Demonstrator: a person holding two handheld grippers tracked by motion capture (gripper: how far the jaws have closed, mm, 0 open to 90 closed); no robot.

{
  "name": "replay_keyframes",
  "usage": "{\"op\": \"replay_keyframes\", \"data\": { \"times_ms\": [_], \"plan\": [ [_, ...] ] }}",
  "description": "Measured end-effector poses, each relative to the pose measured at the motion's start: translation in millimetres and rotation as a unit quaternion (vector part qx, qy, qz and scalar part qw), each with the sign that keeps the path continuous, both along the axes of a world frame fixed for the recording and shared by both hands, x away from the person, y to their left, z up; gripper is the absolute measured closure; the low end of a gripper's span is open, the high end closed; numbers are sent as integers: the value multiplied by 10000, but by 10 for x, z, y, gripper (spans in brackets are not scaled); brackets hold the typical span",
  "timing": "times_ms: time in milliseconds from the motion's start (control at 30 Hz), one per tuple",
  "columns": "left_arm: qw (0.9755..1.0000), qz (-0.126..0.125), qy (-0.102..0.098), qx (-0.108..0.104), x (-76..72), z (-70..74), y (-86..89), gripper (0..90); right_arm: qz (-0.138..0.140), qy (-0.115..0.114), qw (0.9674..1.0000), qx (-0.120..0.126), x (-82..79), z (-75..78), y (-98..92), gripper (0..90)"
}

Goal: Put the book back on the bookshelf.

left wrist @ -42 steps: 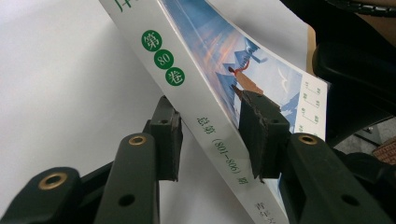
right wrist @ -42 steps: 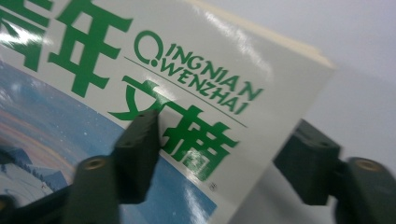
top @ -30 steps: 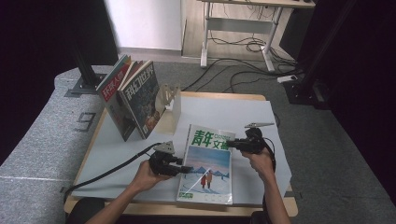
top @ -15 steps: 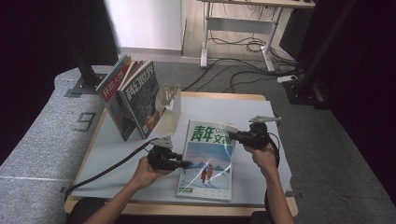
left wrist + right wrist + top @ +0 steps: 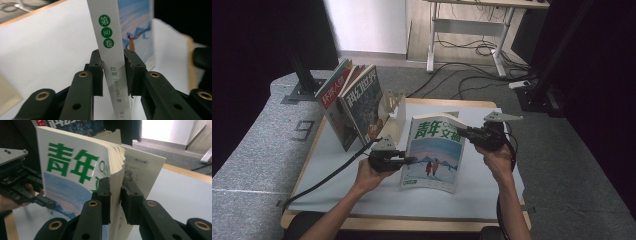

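1. three magazines: two leaning magazines (image 5: 354, 102) at the desk (image 5: 492, 200) back-left, one held magazine (image 5: 432, 152).
2. held magazine: white cover, green title, snowy picture, tilted up over the desk middle.
3. left gripper (image 5: 409, 160) clenched on its spine; right gripper (image 5: 462, 131) clenched on its page edge; both have just been closing.

Left hand-held gripper (image 5: 411, 160) points right, level, forearm in from bottom left; jaws have just been closing and clamp the spine of the magazine (image 5: 434, 150). Right hand-held gripper (image 5: 460, 131) points left, wrist raised above the left; jaws pinch its page edge.
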State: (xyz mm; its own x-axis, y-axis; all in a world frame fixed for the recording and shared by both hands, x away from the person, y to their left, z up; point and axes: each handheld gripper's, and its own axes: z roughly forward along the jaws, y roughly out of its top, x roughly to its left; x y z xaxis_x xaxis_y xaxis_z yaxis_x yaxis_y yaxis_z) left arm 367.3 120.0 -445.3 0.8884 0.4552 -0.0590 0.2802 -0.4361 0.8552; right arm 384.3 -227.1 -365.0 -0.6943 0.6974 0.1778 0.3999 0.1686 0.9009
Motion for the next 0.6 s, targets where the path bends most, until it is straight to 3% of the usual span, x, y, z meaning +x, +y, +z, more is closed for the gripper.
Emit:
{"op": "replay_keyframes", "data": {
  "times_ms": [433, 600],
  "plan": [
    [9997, 98, 80, 226, -27, -6, 41, 701, -32, -274, 9990, -358, -97, 68, 161, 763],
    [9995, 24, 87, 293, -63, 5, 61, 711, -111, -378, 9976, -573, -119, 86, 195, 752]
  ]
}}
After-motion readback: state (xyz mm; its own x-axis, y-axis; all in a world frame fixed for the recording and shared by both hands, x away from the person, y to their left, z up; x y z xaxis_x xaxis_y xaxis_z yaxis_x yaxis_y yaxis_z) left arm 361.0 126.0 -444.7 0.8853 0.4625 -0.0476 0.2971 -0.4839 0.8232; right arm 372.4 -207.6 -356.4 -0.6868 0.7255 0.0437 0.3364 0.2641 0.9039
